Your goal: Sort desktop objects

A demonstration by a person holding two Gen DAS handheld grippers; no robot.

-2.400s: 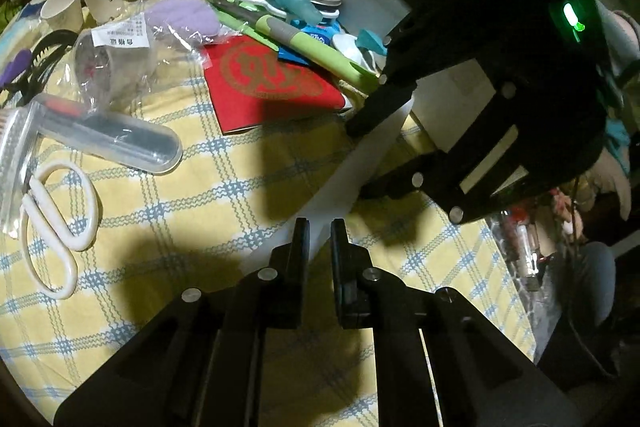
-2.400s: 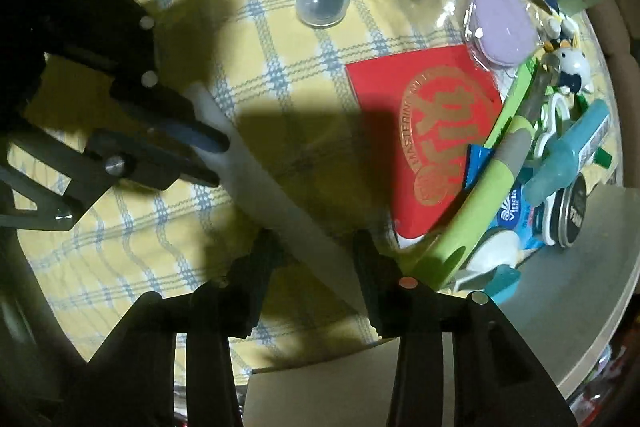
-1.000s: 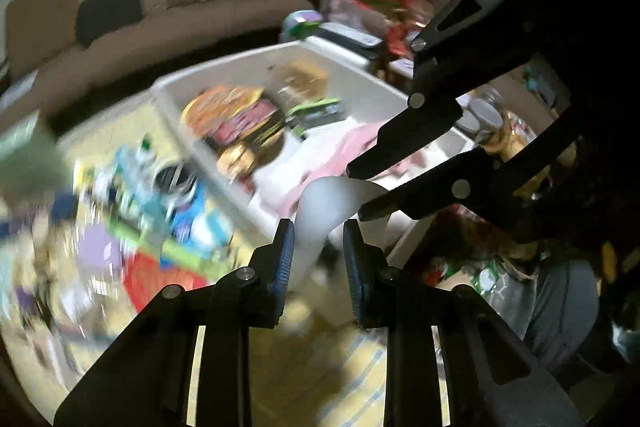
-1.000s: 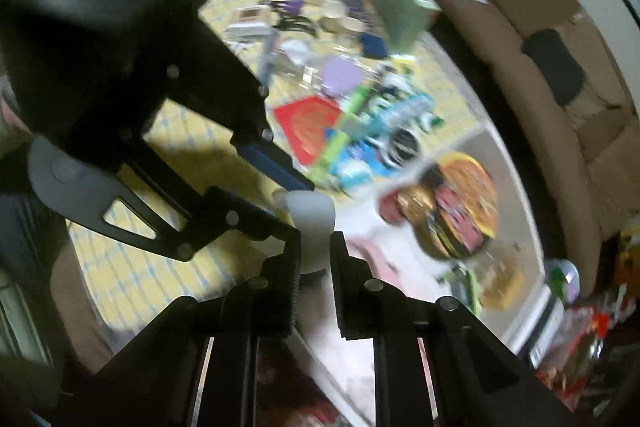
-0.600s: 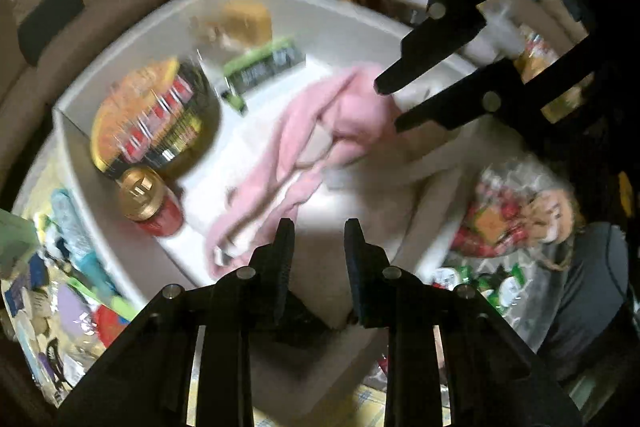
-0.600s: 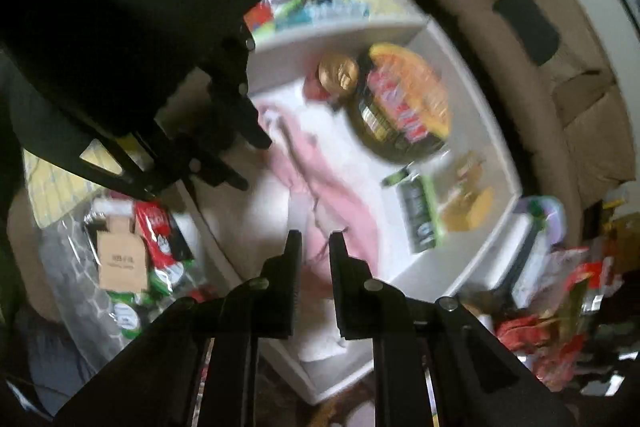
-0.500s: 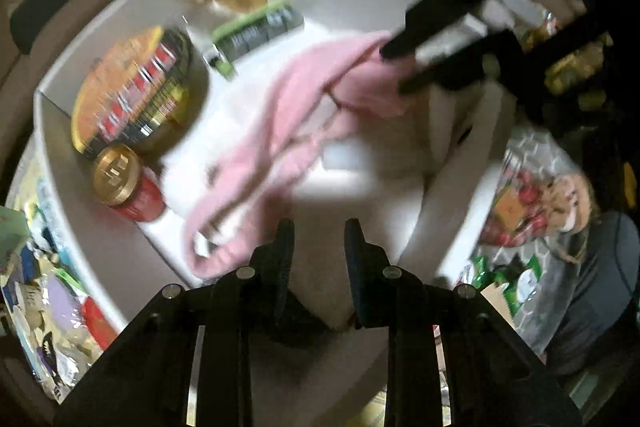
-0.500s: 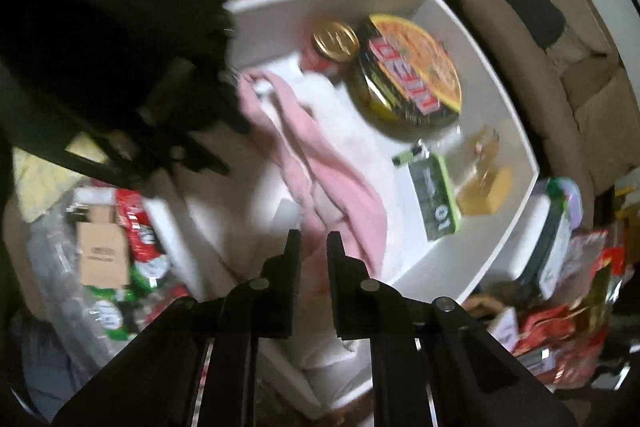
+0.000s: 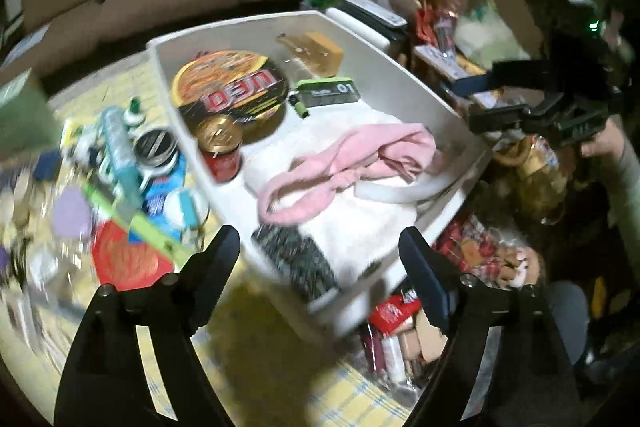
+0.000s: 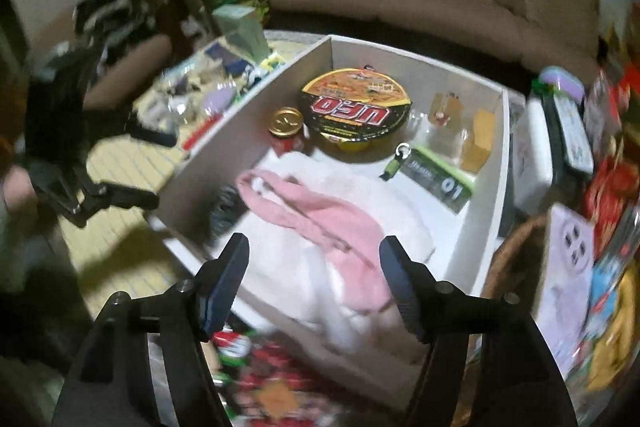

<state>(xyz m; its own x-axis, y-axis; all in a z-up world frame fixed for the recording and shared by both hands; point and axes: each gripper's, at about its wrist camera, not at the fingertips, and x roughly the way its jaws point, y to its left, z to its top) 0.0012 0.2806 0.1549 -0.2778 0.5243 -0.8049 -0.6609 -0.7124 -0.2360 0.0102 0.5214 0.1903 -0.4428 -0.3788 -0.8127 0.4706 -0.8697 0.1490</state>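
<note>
The white strip (image 9: 394,193) is now lying in the white bin (image 9: 404,75), mid-frame, both the left gripper (image 9: 320,251) and right gripper (image 10: 314,259) are hanging apart and empty, and clutter (image 9: 120,163) is still waiting at the left.

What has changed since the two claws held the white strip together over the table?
Both claws, left and right, carried the white strip to the white bin, let go, and now stand open. Noodle bowl and pink cloth stayed inside.
</note>
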